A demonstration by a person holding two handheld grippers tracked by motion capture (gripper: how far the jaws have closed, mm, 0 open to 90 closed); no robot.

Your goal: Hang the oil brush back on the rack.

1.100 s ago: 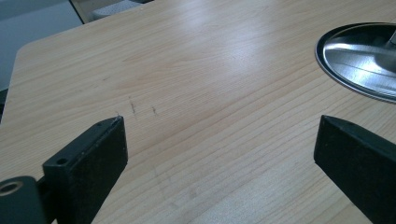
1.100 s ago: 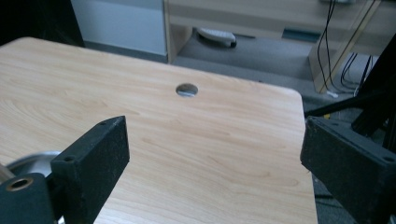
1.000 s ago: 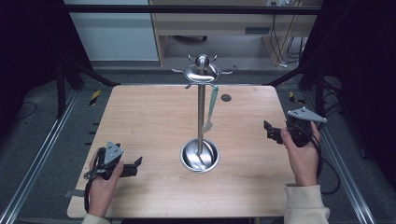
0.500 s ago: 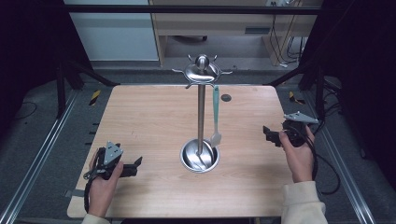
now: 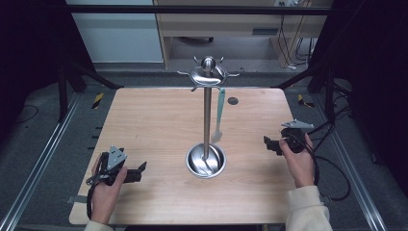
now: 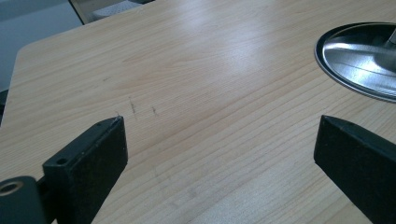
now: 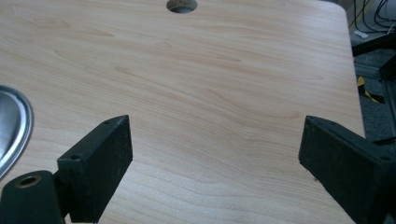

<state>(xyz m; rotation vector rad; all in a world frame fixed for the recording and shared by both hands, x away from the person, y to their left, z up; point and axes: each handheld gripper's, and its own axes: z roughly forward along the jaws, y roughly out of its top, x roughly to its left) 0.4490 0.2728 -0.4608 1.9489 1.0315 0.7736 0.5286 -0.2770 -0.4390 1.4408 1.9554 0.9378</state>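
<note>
A steel utensil stand [image 5: 207, 113] rises from the middle of the wooden table [image 5: 154, 120], with hooks around its top and a round dish base [image 5: 206, 161]. One teal-handled utensil [image 5: 220, 111] hangs from a hook on the right, its lower end just above the base. My left gripper [image 5: 140, 169] rests at the front left, open and holding nothing, jaws pointing toward the base [image 6: 359, 56]. My right gripper [image 5: 268, 144] is held right of the stand, also open and holding nothing. The left gripper [image 6: 219, 154] and right gripper [image 7: 215, 154] views show bare wood between the wide jaws.
A small round hole [image 5: 233, 100] sits in the table behind the stand, also seen as the hole [image 7: 182, 4]. The base's rim [image 7: 16, 123] lies left of the right jaws. Metal rails and cables run along both table sides.
The right gripper has drifted slightly toward the front and the stand. The hanging utensil has swung a little on its hook. The left gripper has stayed put.
</note>
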